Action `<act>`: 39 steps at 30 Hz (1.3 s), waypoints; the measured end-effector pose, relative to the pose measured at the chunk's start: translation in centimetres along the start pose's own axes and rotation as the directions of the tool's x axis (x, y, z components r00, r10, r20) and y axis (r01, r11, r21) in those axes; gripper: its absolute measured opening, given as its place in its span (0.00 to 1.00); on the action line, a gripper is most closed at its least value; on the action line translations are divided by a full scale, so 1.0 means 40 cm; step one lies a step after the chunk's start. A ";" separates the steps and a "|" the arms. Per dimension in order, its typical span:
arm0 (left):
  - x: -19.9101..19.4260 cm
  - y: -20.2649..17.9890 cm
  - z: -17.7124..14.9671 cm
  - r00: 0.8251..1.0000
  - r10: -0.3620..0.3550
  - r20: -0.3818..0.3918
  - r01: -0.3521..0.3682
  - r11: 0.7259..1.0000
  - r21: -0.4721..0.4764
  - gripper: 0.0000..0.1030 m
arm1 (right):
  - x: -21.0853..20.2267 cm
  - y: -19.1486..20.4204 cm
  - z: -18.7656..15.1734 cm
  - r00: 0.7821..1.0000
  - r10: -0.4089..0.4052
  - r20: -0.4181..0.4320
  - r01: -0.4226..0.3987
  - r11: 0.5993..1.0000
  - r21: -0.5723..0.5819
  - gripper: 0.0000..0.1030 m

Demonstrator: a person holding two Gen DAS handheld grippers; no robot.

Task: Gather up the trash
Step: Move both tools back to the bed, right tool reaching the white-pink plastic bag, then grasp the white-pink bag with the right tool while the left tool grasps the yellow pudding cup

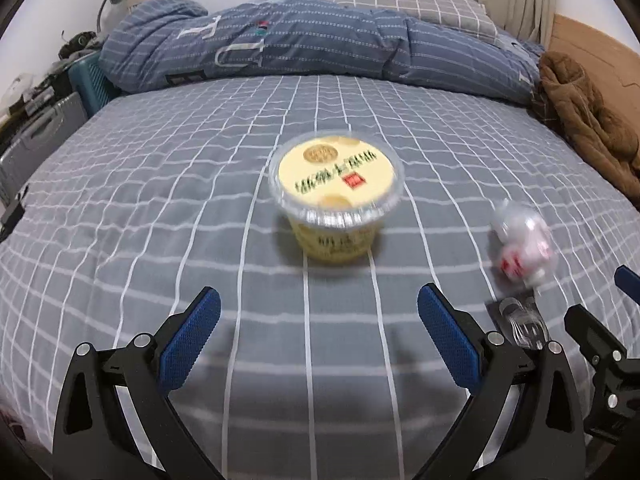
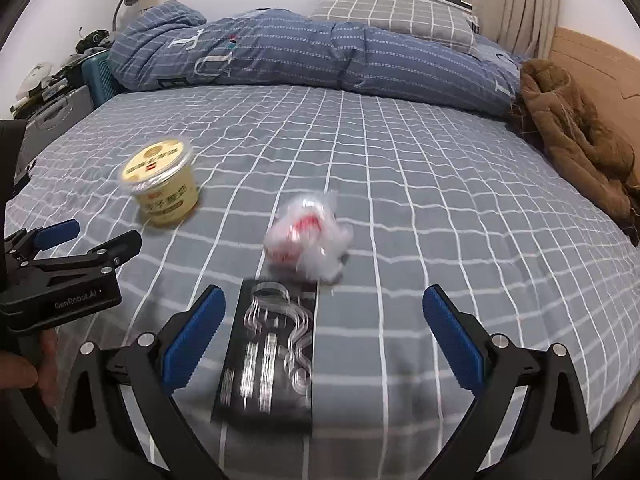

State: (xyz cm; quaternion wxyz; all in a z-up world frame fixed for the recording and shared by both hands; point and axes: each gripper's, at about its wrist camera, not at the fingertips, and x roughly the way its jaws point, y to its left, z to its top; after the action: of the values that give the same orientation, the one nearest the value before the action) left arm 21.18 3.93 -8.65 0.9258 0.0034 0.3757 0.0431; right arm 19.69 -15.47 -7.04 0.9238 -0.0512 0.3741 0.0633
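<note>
Left view: The left gripper (image 1: 319, 332) is wide open and holds nothing. It points at the cup (image 1: 335, 196), which stands upright on the bed (image 1: 120, 200), lid up, ready to be grabbed from the sides.
Left view, side: A crumpled wrapper (image 1: 522, 246) lies to the right of the cup.
Right view: The right gripper (image 2: 324, 334) is wide open too and empty. A flat black pack (image 2: 270, 356) lies between its fingers, long side pointing away from the camera.
Right view, far: The wrapper (image 2: 308, 236) sits just past the pack. It looks like a ball, so no long side.
</note>
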 end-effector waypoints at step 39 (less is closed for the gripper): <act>0.192 -0.028 0.129 0.998 -0.038 -0.046 0.039 0.999 0.018 0.70 | 0.228 -0.009 0.099 0.988 0.096 -0.120 -0.087 0.993 0.078 0.52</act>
State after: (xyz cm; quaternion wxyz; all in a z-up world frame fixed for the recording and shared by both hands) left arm 30.34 3.60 -10.32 0.9175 0.0038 0.3971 0.0217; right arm 28.93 -14.55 -10.56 0.8964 -0.0042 0.4343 0.0885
